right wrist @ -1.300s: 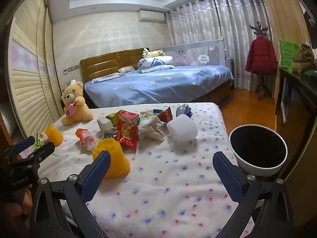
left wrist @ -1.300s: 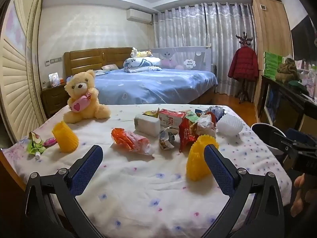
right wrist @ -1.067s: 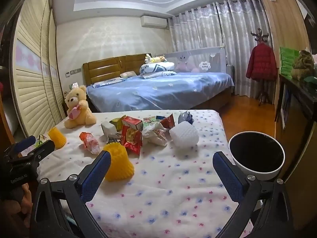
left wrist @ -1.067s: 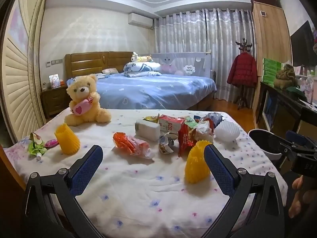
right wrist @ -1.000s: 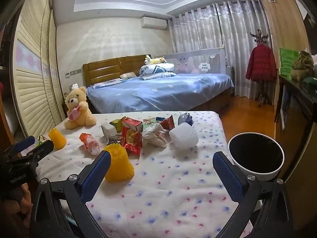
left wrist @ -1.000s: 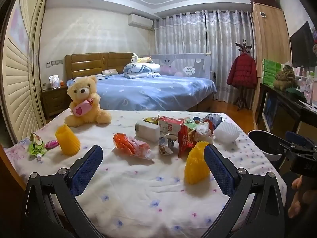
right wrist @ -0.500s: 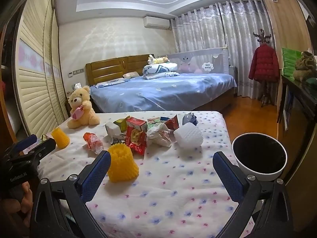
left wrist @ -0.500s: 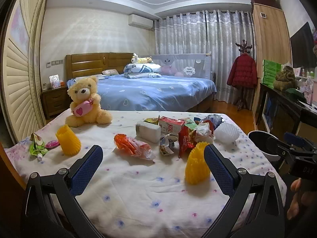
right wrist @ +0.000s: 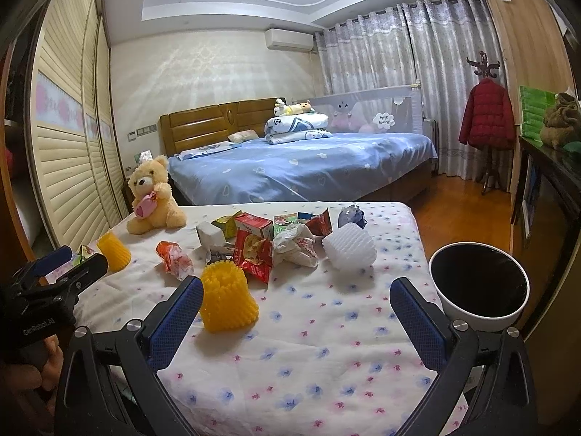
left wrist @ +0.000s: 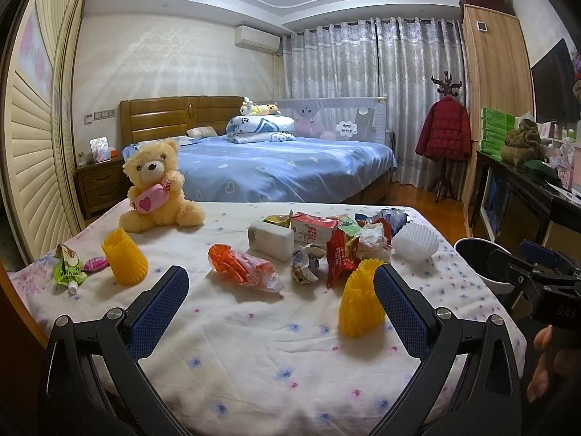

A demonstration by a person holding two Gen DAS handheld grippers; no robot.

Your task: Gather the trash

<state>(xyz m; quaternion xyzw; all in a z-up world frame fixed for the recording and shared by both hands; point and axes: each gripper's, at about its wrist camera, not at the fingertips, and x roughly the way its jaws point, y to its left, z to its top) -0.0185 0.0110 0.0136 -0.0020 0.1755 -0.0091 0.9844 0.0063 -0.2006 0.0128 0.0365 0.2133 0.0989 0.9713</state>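
Observation:
A pile of wrappers and cartons (left wrist: 326, 236) lies mid-table on the flowered cloth (left wrist: 254, 345). An orange wrapper (left wrist: 241, 267) lies left of it, a white foam net (left wrist: 415, 243) right of it, and a yellow foam net (left wrist: 361, 299) in front. The pile (right wrist: 268, 241) and yellow net (right wrist: 227, 296) also show in the right wrist view. A white trash bin (right wrist: 479, 290) with a black liner stands right of the table. My left gripper (left wrist: 279, 301) is open and empty above the near table edge. My right gripper (right wrist: 296, 312) is open and empty too.
A teddy bear (left wrist: 158, 185) sits at the table's far left. A second yellow foam net (left wrist: 123, 256) and a green pouch (left wrist: 67, 265) lie at the left edge. A blue bed (left wrist: 283, 167) lies behind the table. A dark cabinet (left wrist: 526, 200) lines the right wall.
Both grippers have tilted up slightly and drifted a little, so the table sits lower in both views. Both jaws stay open. Nothing on the table has moved.

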